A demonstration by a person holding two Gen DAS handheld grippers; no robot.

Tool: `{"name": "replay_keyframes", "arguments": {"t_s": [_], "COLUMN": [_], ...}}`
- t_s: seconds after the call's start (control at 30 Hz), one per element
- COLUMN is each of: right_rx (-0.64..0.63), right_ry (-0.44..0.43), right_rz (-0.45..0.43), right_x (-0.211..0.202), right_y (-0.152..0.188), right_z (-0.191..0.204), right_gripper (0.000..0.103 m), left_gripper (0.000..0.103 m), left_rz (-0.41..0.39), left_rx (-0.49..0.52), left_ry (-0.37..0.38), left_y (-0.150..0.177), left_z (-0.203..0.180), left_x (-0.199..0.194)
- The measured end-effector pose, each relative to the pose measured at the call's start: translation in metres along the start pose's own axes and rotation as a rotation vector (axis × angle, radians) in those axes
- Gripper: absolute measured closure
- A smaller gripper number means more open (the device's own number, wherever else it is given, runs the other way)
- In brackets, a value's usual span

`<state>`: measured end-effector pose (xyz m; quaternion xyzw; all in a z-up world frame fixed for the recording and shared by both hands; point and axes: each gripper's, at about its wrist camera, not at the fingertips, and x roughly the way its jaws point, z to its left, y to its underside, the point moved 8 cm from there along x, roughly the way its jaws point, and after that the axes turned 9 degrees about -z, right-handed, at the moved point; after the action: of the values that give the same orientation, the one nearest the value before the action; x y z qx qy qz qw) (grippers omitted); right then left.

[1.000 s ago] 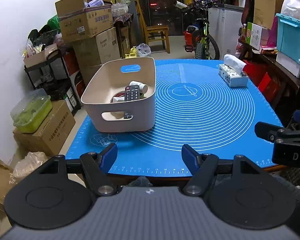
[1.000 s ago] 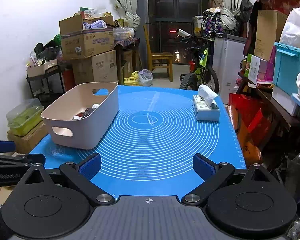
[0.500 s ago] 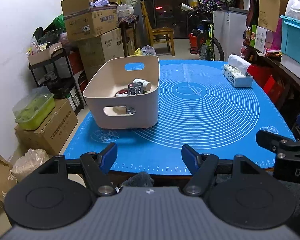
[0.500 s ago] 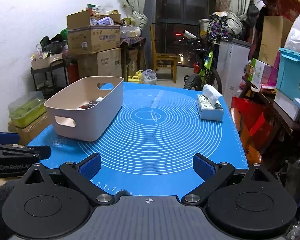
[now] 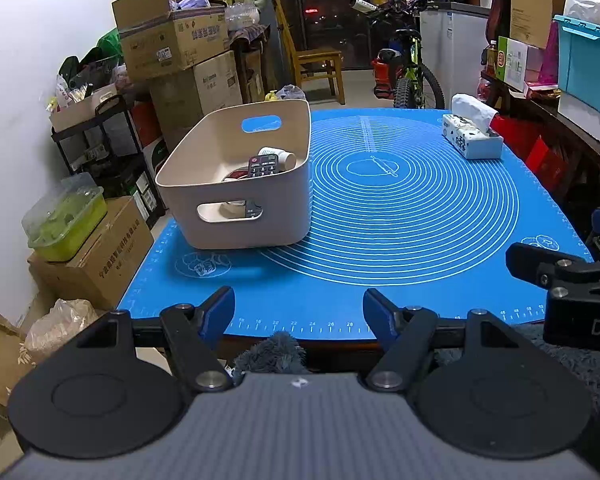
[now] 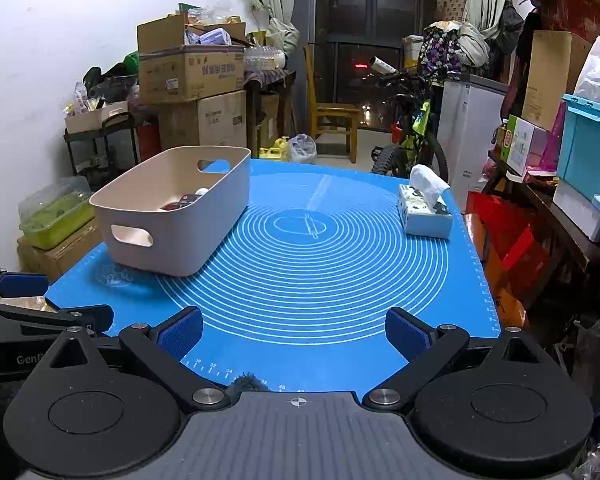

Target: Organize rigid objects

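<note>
A beige plastic bin (image 5: 228, 224) stands on the left of the blue mat (image 5: 400, 248); it also shows in the right wrist view (image 6: 204, 236). Inside lie a black remote control (image 5: 263, 166), a white bottle (image 5: 284, 157) and other small items, partly hidden by the wall. My left gripper (image 5: 298, 314) is open and empty at the table's near edge, well short of the bin. My right gripper (image 6: 294, 334) is open and empty over the near edge of the mat (image 6: 320, 280). The right gripper's body (image 5: 572, 284) shows at the right of the left wrist view.
A tissue box (image 5: 472, 140) sits at the mat's far right, also in the right wrist view (image 6: 424, 212). Cardboard boxes (image 5: 172, 40), a shelf rack and a green container (image 5: 64, 220) crowd the left. A bicycle (image 6: 412, 140), chair and storage bins stand behind and right.
Both grippers have pulled back and risen away from the table, so the bin and mat look farther off. Both stay open and empty. Nothing on the table moved.
</note>
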<state>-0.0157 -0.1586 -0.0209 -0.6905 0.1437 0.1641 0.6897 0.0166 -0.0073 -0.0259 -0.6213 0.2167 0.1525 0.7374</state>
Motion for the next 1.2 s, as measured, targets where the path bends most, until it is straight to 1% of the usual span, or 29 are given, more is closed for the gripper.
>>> {"name": "replay_keyframes", "arguments": {"t_s": [0.27,1.2], "right_rx": [-0.021,-0.021], "right_ry": [-0.006,-0.006], "right_rz": [-0.007,-0.009], "right_x": [0.0004,-0.0016], "right_y": [0.0004,0.0004], "right_z": [0.0001,-0.0009], "right_gripper": [0.005,0.005], "left_gripper": [0.031,0.031], "left_rz": [-0.007,-0.012], "left_rx": [0.003,0.015], "left_ry": [0.004,0.008], "left_y": [-0.0010,-0.0008], "left_z": [-0.0017,-0.0052], "left_x": [-0.0002,0.0007]}}
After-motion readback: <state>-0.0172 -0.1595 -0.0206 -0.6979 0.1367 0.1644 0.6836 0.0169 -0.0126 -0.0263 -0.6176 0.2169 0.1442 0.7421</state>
